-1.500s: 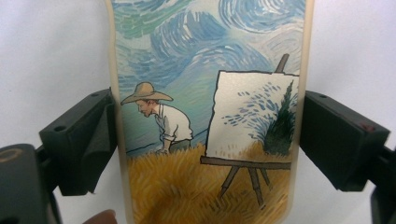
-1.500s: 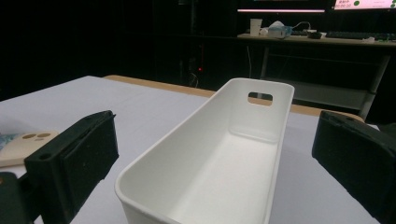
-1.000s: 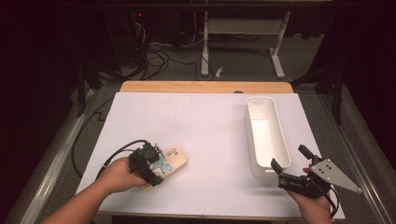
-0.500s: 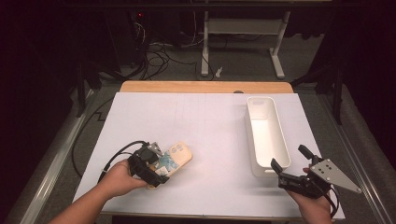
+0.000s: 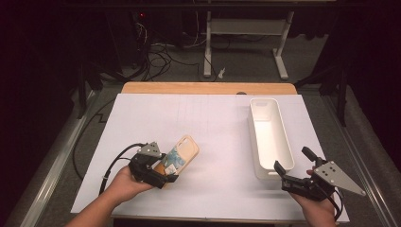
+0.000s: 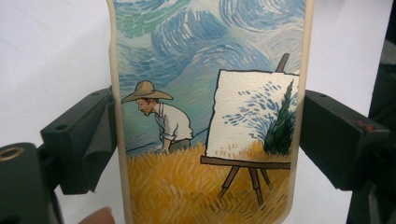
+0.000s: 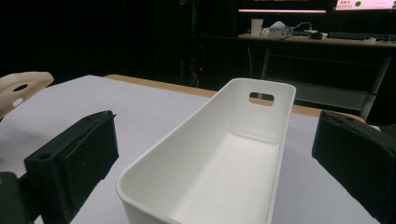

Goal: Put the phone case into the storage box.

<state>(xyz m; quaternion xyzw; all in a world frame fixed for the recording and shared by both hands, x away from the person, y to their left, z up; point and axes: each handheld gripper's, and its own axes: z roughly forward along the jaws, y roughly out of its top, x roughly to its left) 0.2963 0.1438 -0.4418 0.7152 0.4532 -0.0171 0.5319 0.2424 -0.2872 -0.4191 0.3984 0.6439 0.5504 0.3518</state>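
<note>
A cream phone case [image 5: 183,152] printed with a painter, an easel and a wheat field is tilted above the white table sheet [image 5: 208,127] at the front left. My left gripper [image 5: 165,171] is shut on its near end. In the left gripper view both jaws press the side edges of the case [image 6: 210,93], with the gripper [image 6: 208,140] centred on it. My right gripper [image 5: 292,161] stands open at the front right, just short of the near end of a white bin [image 5: 267,135]. In the right gripper view the empty bin [image 7: 224,158] lies between the jaws of the gripper [image 7: 212,158].
The bin is long and narrow and runs front to back along the right side. The case's top end [image 7: 21,88] shows raised at the left of the right gripper view. A wooden table edge [image 5: 208,88] lies at the back, with desk legs and cables beyond it.
My left gripper has carried the phone case a little forward and to the right, tilting its far end up. The right gripper has stayed in place.
</note>
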